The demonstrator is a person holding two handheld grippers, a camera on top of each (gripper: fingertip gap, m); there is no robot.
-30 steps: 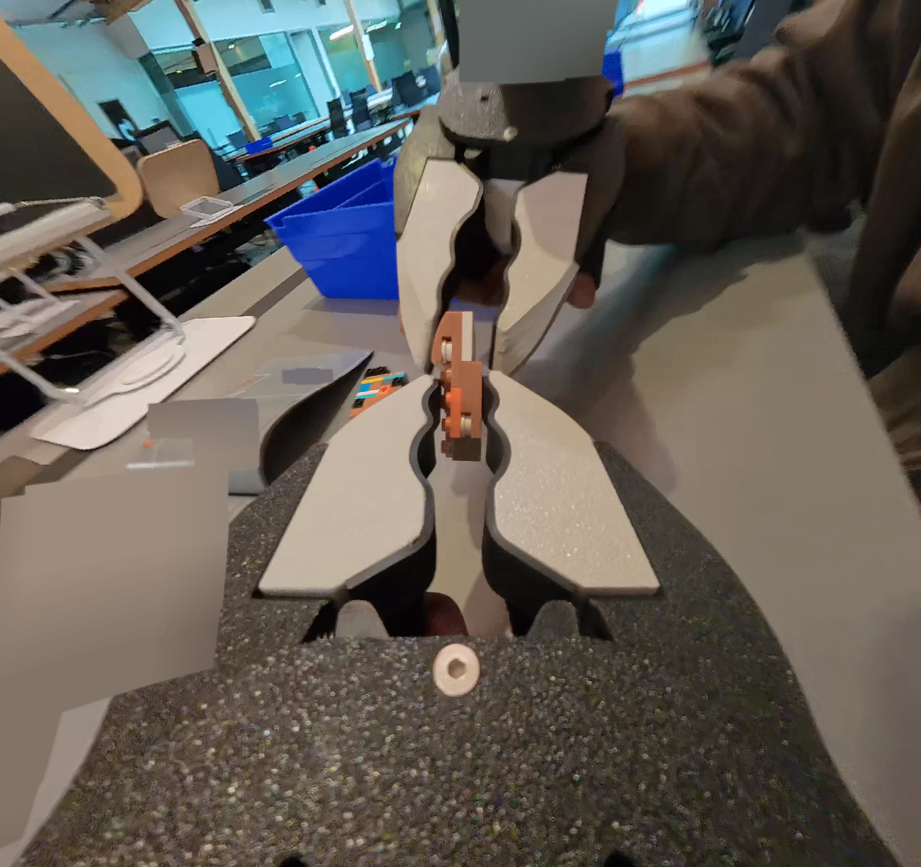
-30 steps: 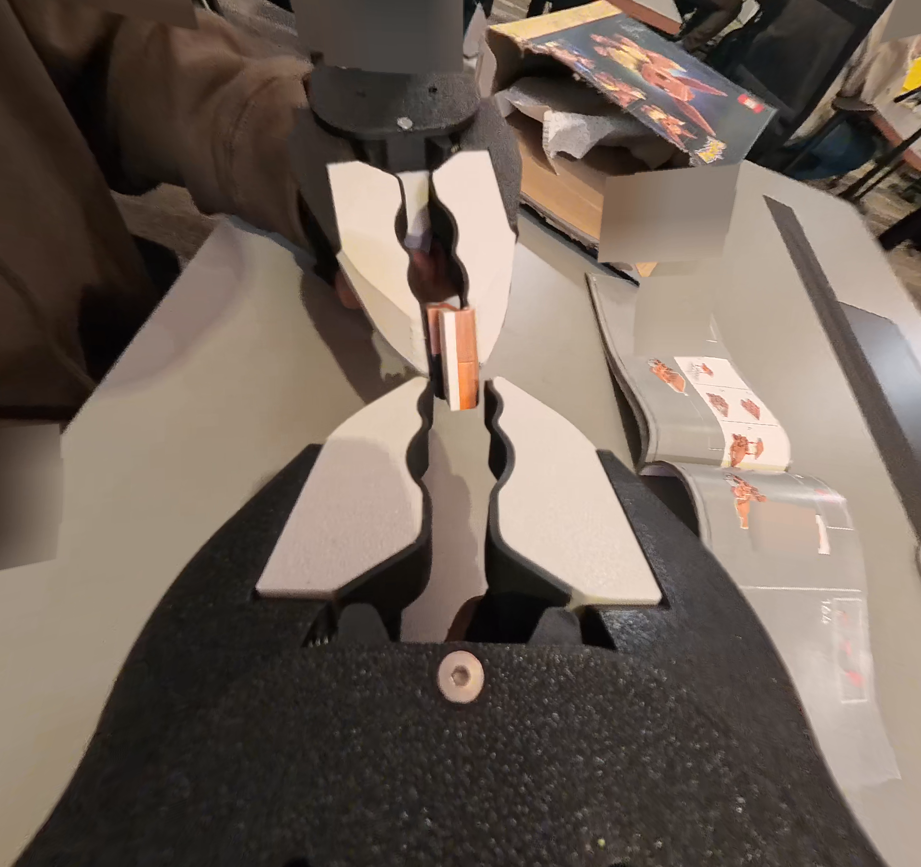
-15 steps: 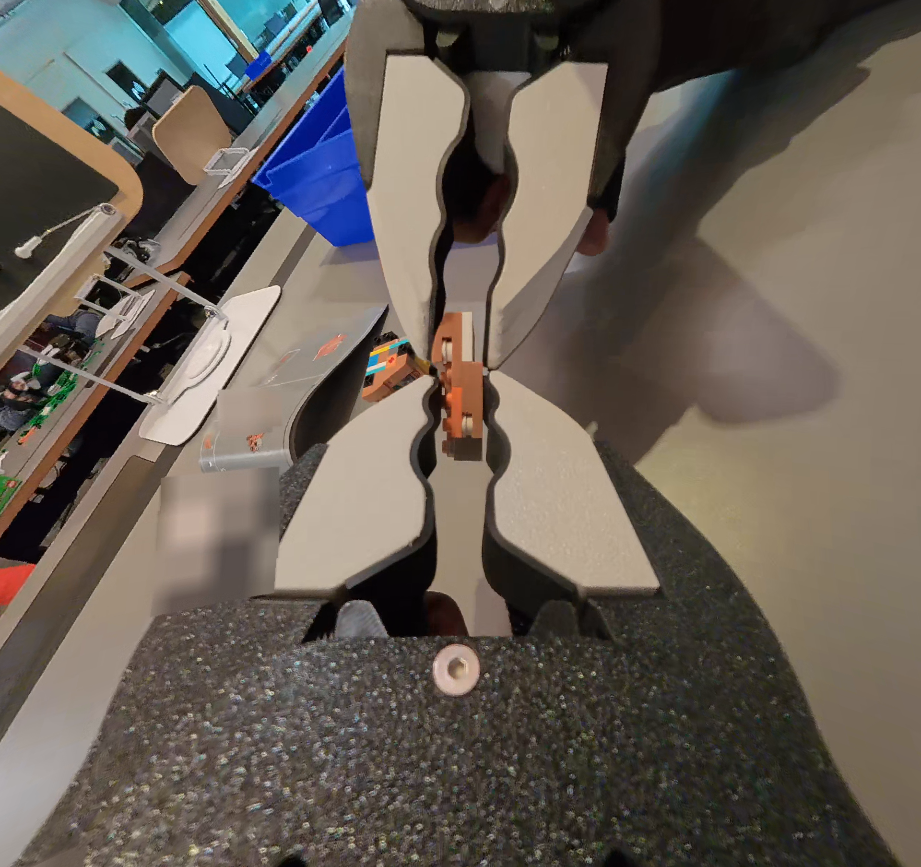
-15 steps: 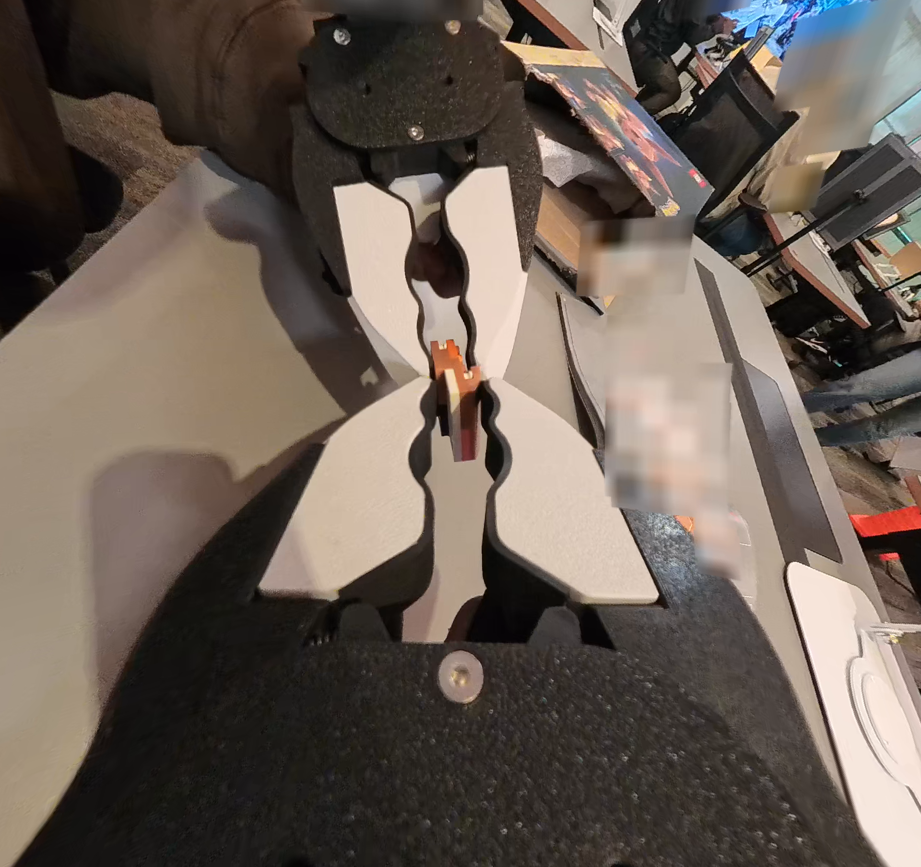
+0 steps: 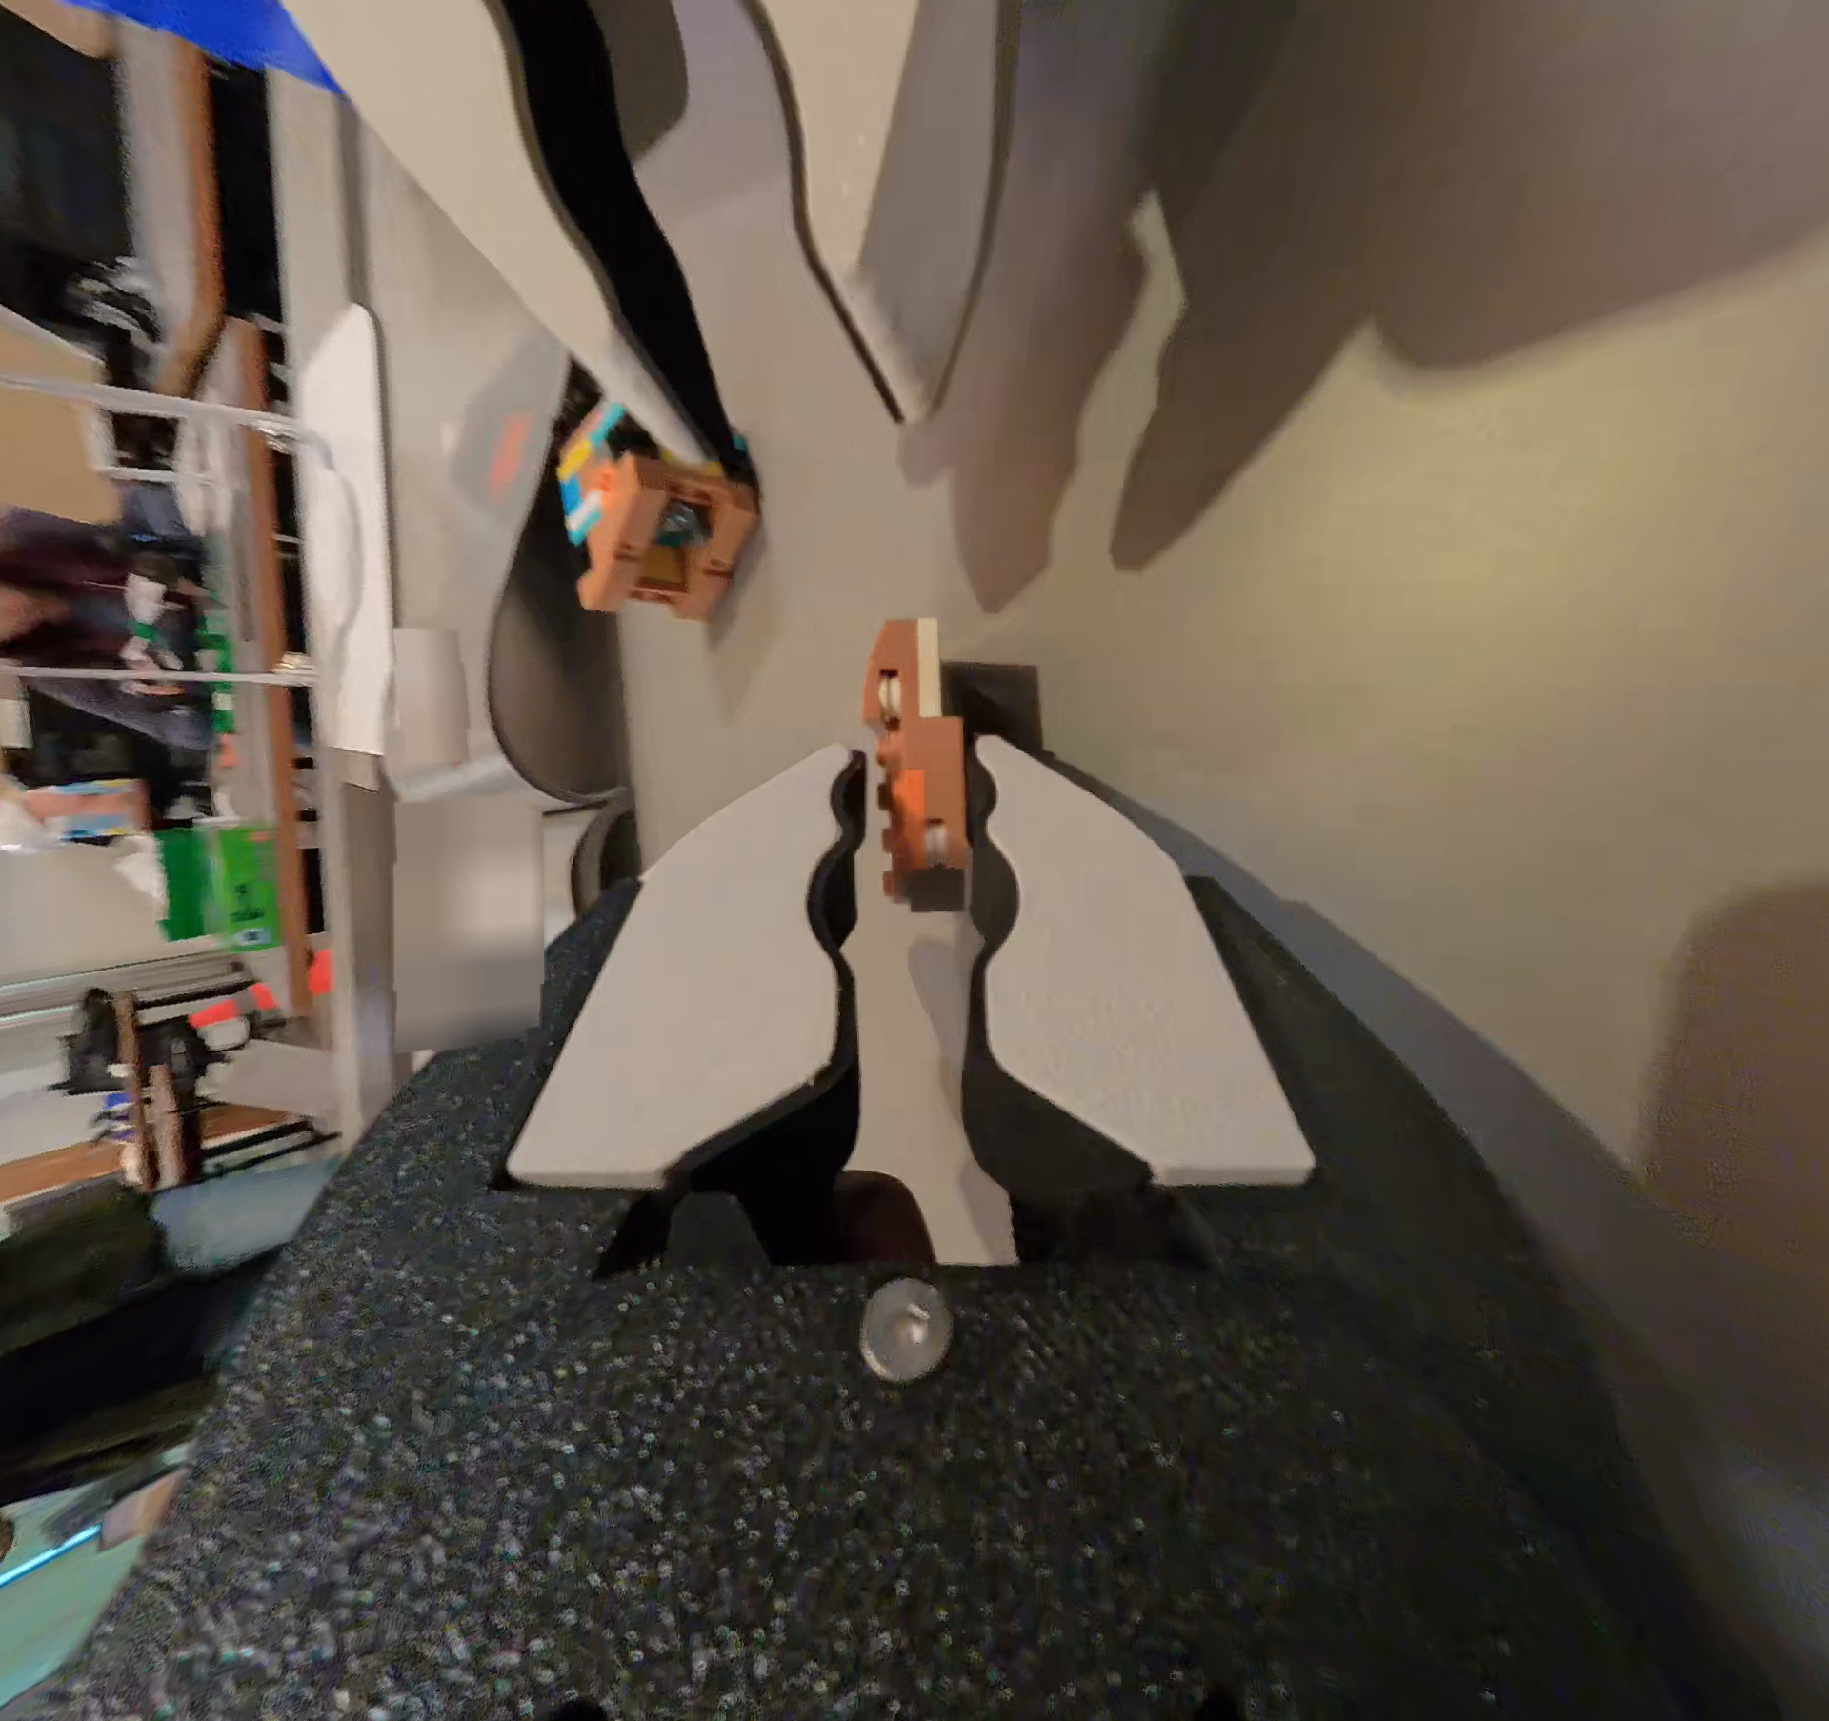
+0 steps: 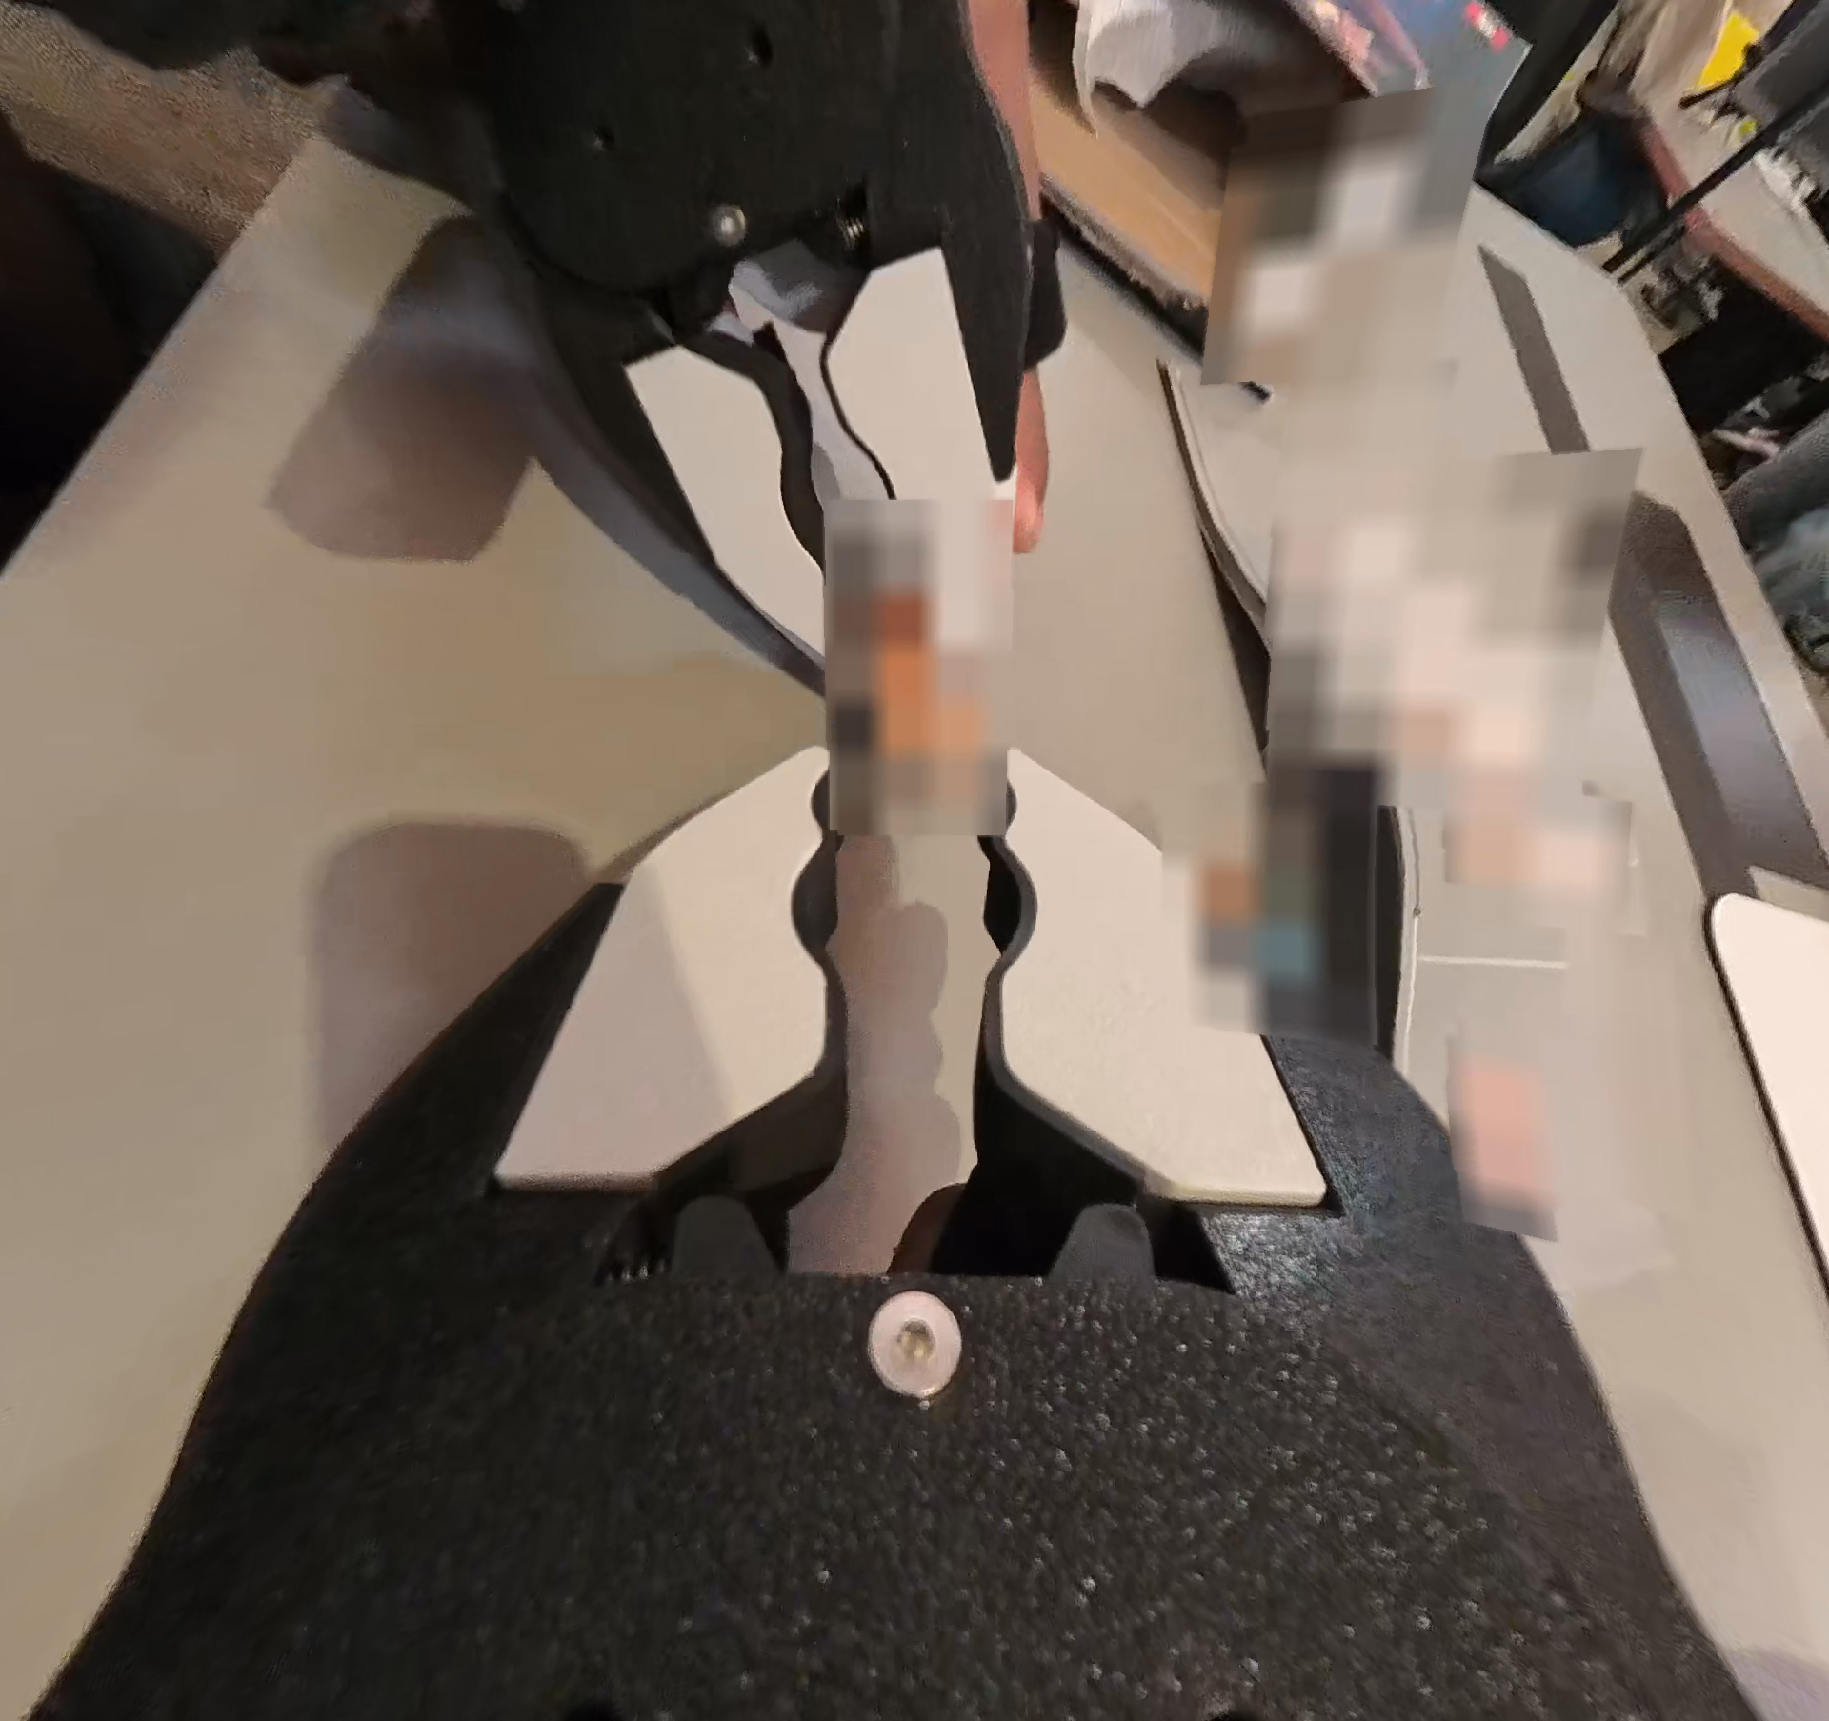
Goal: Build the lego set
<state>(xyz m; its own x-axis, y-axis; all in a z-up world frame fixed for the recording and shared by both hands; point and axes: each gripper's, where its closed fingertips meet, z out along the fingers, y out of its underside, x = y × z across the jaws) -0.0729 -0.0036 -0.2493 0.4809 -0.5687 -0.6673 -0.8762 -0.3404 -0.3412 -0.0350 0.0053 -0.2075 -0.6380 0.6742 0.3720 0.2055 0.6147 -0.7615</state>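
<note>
**A:** While I hold both tools over the grey table (image 5: 1435, 585), my left gripper (image 5: 915, 758) is squeezed down to a narrow gap. It pinches the brown lego piece (image 5: 925, 773), which stands upright between the fingertips, clear of the tabletop, with a white edge at its far end.

**B:** And your right one?

**A:** My right gripper (image 6: 915, 778) faces it from the far side with its fingers parted. The left wrist view shows nothing between them. In its own view a mosaic patch covers the tips.

**B:** Where's the rest of the set?

**A:** The small lego build (image 5: 658, 526), brown with teal and yellow, lies on the table. It is just beside one of my right fingertips.
</note>
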